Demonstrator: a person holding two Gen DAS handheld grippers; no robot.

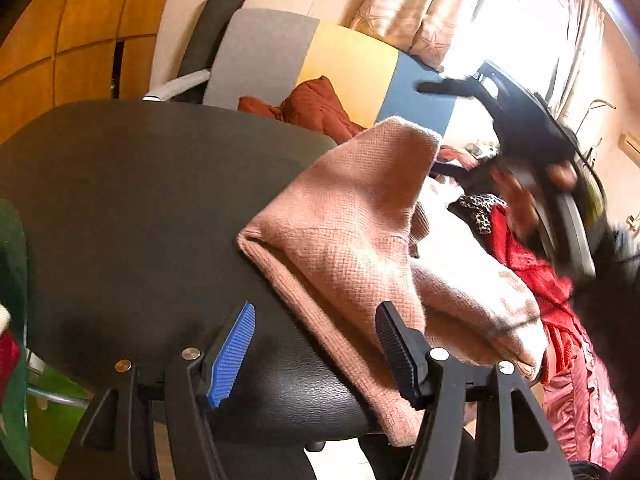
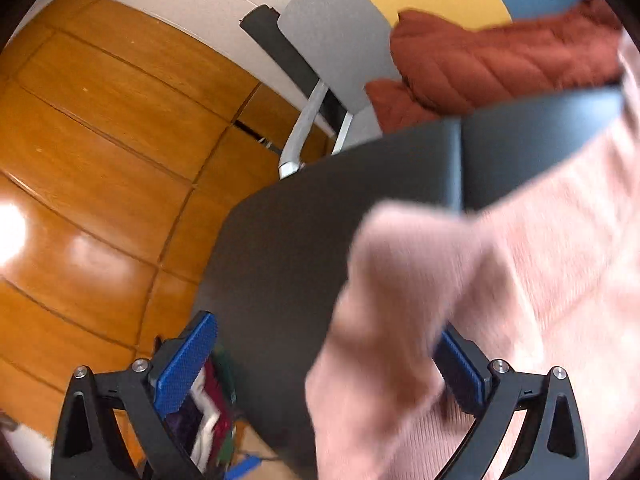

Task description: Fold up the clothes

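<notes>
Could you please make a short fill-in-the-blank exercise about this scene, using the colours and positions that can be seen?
1. The knitted sweater on the table is ____ in colour.
2. The sweater lies on a ____ table.
3. The left gripper has its jaws ____, with nothing clamped between them.
4. Behind the table lies a quilted garment of a ____ colour.

Missing words: pink; black; open; rust-red
</notes>
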